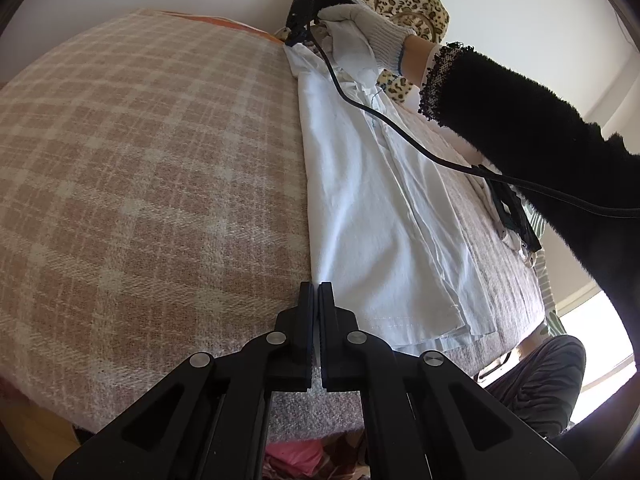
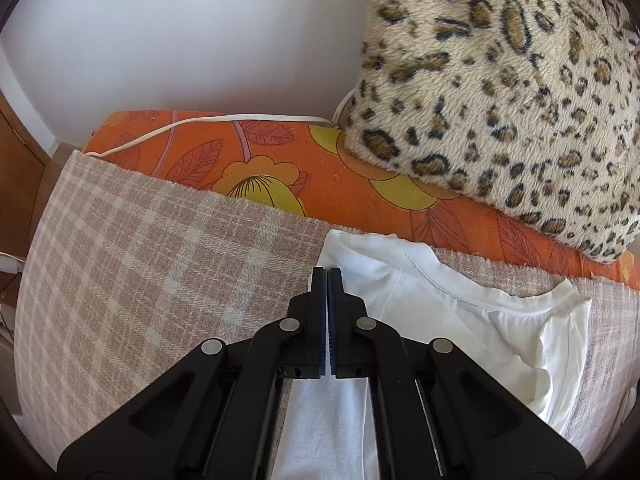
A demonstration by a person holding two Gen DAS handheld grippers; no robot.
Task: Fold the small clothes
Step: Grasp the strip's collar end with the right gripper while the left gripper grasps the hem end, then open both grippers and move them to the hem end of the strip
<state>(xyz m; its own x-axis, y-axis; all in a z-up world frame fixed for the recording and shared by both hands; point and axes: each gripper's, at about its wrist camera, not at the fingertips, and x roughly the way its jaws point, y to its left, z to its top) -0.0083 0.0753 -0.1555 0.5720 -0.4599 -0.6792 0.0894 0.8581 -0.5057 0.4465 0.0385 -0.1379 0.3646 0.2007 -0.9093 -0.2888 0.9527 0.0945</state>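
Note:
A white shirt (image 1: 372, 216) lies lengthwise on the pink plaid blanket (image 1: 140, 180), folded into a long strip. My left gripper (image 1: 316, 286) is shut on the shirt's left edge near the hem. My right gripper (image 1: 298, 38) shows far off in the left wrist view, held by a gloved hand at the shirt's collar end. In the right wrist view the right gripper (image 2: 327, 272) is shut on the white shirt (image 2: 460, 320) at its shoulder edge, beside the neckline.
A leopard-print cushion (image 2: 500, 92) rests on an orange floral sheet (image 2: 280, 168) just beyond the collar. A white cable (image 2: 200, 122) runs along the wall. A black cable (image 1: 400, 128) crosses the shirt. The blanket's edge (image 1: 160, 412) drops off near me.

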